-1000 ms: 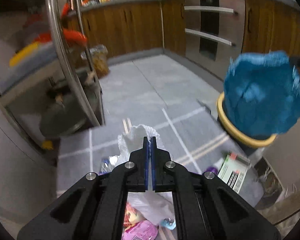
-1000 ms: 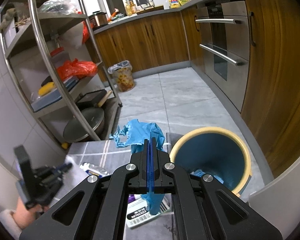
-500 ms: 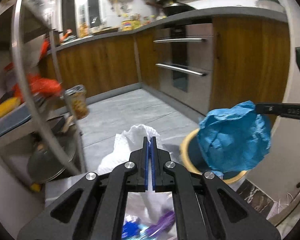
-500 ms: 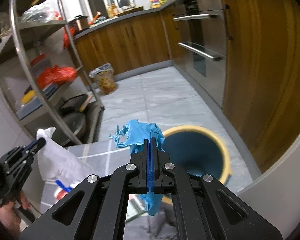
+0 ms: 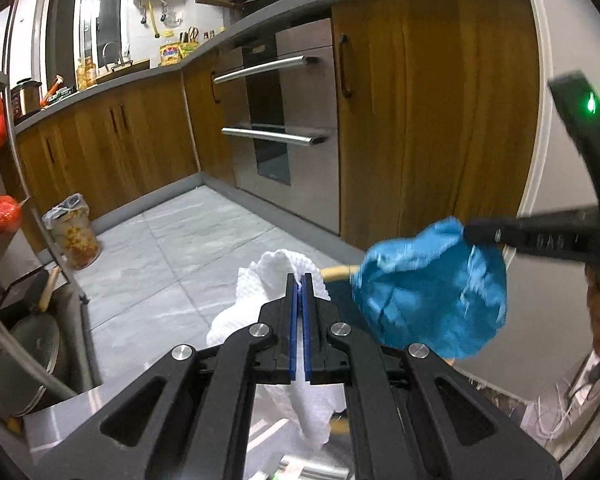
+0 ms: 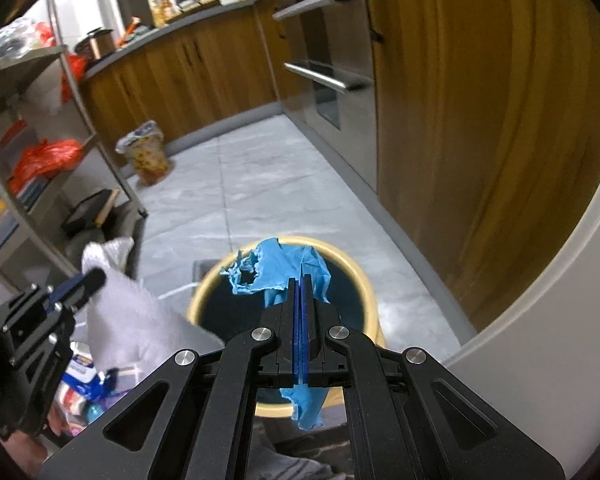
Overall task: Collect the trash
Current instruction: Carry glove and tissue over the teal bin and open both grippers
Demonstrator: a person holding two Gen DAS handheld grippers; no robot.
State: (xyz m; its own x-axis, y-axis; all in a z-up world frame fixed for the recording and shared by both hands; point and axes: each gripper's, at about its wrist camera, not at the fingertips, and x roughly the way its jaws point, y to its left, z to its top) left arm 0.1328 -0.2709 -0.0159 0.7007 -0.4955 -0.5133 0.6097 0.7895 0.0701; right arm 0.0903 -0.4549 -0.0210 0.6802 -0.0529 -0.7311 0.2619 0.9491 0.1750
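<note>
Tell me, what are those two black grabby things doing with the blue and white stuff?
They're picking up trash. The right gripper is shut on a crumpled blue wad above the yellow-rimmed bin. The left gripper is shut on a white paper towel beside it. Neither piece has been dropped in yet.

Grey tiled floor (image 6: pixel 260 184). Yellow-rimmed bin (image 6: pixel 364 280) stands near, right of centre. Far left, small lined waste basket (image 6: pixel 146 156) by wooden cabinets. Near left, litter pile (image 6: pixel 84 384) of wrappers, beside grey mat (image 6: pixel 198 270). Metal shelf rack (image 6: pixel 96 136) on left; pot lid (image 5: pixel 28 356) leans at its base.
</note>
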